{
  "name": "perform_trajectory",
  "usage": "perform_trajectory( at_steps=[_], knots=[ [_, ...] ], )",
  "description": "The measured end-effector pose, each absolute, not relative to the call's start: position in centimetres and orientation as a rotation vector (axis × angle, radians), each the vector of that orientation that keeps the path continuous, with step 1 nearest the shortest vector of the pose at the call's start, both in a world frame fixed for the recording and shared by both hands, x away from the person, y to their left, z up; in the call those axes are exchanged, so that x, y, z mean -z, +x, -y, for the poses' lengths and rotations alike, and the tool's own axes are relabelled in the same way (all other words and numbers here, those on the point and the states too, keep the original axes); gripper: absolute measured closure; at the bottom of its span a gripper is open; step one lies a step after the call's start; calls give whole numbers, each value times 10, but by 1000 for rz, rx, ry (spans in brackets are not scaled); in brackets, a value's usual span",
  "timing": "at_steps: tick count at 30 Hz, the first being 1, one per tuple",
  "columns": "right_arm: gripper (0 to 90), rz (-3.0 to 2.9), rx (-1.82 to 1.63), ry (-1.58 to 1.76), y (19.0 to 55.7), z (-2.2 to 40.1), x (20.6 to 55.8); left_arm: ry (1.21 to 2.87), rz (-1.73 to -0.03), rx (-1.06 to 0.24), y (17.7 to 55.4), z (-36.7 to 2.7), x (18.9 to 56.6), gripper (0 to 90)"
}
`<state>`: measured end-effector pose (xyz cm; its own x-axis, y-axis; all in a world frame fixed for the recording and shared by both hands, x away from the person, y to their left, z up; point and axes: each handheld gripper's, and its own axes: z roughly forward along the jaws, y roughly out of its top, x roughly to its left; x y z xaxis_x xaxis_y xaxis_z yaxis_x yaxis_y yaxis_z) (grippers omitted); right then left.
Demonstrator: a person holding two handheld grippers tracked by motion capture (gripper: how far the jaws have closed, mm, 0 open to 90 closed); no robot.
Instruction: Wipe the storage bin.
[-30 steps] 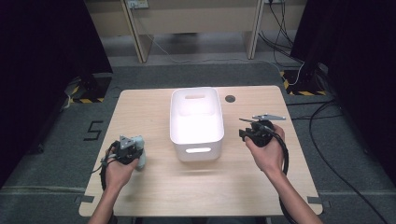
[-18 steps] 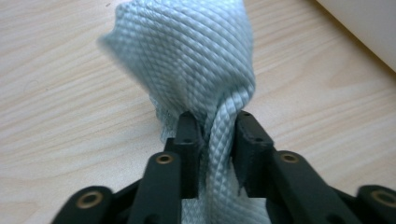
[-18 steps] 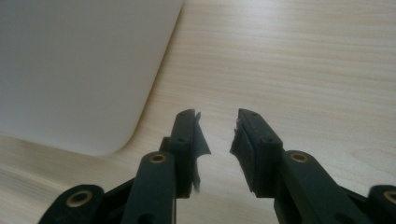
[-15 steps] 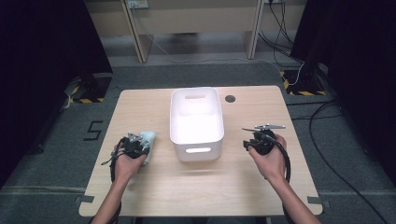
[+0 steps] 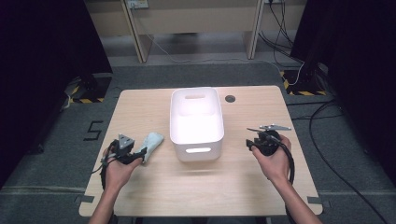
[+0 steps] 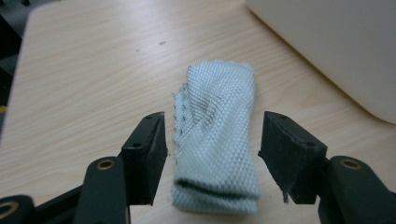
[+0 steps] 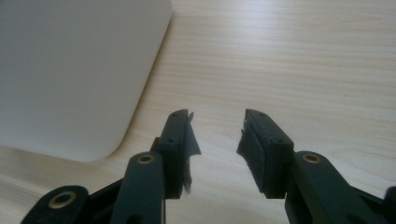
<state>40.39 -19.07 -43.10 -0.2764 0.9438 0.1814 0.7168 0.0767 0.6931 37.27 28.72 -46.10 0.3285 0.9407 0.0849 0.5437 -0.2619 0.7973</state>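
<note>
A folded pale blue-grey cloth lies flat on the wooden table, left of the white bin. My left gripper stands open with the cloth between its jaws; the jaws have just been opening and the pads are clear of the fabric on both sides. From above, the cloth pokes out ahead of the left gripper. My right gripper is open and empty over bare wood to the right of the bin; its jaws have also just been opening. It sits low by the table's right side.
The white bin is empty, with handle slots at its near and far ends. A round dark cable hole sits behind it on the tabletop. Cables trail on the grey floor to the right, and a desk frame stands beyond.
The left gripper let go of the cloth, which now lies on the table nearer the bin. The right gripper sank toward the tabletop and spread its jaws.
</note>
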Motion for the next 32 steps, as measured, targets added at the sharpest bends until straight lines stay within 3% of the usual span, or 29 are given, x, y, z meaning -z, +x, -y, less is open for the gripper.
perform_trajectory(
  at_steps=[5,13,20,32],
  knots=[
    [606,-2019,-1012,1682,397,204,433,1858,-1311,-802,346,-308,453,398],
    [591,-1997,-993,1701,382,220,438,1801,-1444,-814,323,-344,483,413],
    [585,-2009,-970,1713,380,220,443,1750,-1406,-849,317,-334,495,417],
    [584,-2020,-956,1711,380,219,449,1800,-1333,-890,315,-318,507,414]
  ],
)
